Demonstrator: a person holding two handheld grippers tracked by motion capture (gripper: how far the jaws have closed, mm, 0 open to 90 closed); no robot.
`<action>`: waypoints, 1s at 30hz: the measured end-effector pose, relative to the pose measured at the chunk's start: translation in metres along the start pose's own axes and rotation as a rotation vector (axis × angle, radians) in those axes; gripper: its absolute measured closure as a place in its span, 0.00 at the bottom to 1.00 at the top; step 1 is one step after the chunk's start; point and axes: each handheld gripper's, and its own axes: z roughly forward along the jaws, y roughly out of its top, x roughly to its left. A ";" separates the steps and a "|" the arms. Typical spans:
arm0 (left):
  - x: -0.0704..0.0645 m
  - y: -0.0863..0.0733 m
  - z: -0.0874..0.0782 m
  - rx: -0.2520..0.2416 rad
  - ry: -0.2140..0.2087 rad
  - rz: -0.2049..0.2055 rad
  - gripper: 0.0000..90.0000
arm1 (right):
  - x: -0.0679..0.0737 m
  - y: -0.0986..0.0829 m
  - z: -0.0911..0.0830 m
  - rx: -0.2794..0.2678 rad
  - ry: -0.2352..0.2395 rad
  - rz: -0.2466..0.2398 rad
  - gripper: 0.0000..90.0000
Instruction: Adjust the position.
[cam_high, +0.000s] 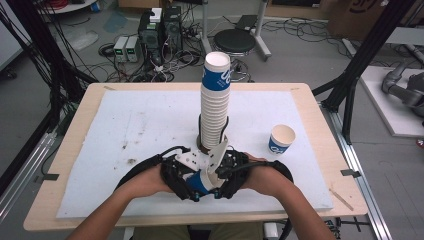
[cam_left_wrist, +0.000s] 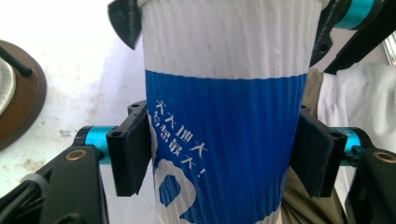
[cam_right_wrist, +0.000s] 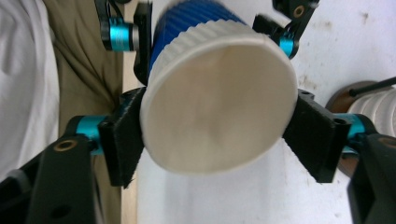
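Paper cup (cam_high: 200, 182), blue and white with ribbed wall, lies on its side at the lower centre of the high view, lifted between both grippers just above the near part of the white worktop (cam_high: 125, 130). The left gripper (cam_high: 186, 186) clamps its blue band: in the left gripper view the two black jaws press against opposite sides of the cup (cam_left_wrist: 224, 140), with white printed characters on the blue facing the camera. The right gripper (cam_high: 220, 186) clamps the white rim end: in the right gripper view its jaws bear on either side of the cup (cam_right_wrist: 217, 116), whose open mouth faces the lens and is squeezed slightly oval. The left gripper (cam_right_wrist: 205, 32) appears beyond, at the top of that frame, on the blue section.

A tall stack of cups (cam_high: 215, 105) stands upright at the centre of the high view, on a round brown base (cam_high: 202, 146), just beyond the grippers. A single cup (cam_high: 281, 138) stands upright, mouth up, right of centre, well apart from the stack. Both of the person's hands meet at the lower centre.
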 end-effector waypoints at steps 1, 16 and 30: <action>0.000 -0.001 -0.001 -0.015 -0.001 -0.003 0.32 | 0.000 -0.001 -0.001 -0.026 -0.002 0.008 0.26; 0.006 -0.025 -0.014 -0.259 0.033 -0.062 0.29 | -0.008 -0.037 -0.035 -0.491 -0.057 0.204 0.23; 0.007 -0.054 -0.025 -0.459 0.112 -0.101 0.28 | -0.010 -0.079 -0.045 -0.581 -0.212 0.391 0.23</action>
